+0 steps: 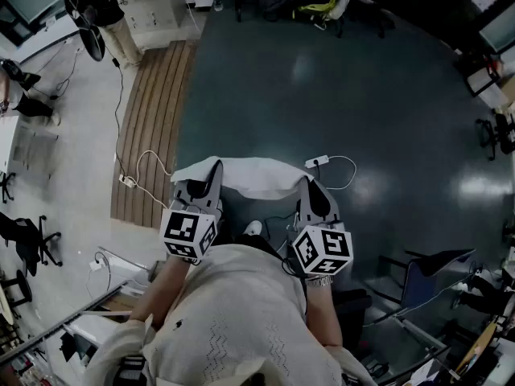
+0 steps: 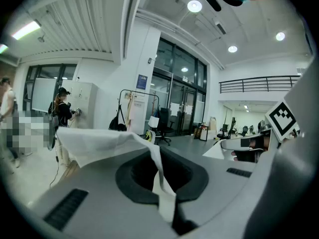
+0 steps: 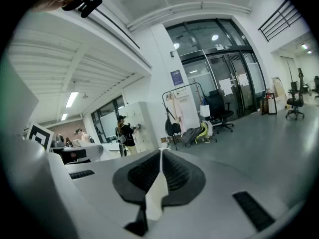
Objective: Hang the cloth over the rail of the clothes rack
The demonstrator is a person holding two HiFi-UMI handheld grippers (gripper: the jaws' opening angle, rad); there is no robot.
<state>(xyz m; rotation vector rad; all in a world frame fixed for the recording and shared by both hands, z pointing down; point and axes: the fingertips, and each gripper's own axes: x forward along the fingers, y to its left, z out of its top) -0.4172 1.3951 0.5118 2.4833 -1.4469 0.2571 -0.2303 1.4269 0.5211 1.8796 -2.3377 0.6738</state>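
Open dark floor (image 1: 338,87) ahead, wooden decking (image 1: 153,127) at left, clothes rack (image 3: 183,111) and office chair (image 3: 219,108) well beyond

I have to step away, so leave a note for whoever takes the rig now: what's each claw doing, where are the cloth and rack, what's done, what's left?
Left claw: shut on one end of the white cloth.
Right claw: shut on the other end.
Cloth: spread between them, off the floor.
Clothes rack: far across the room, near the glass doors.
Done: cloth picked up.
Left: carry it over and drape it on the rail.
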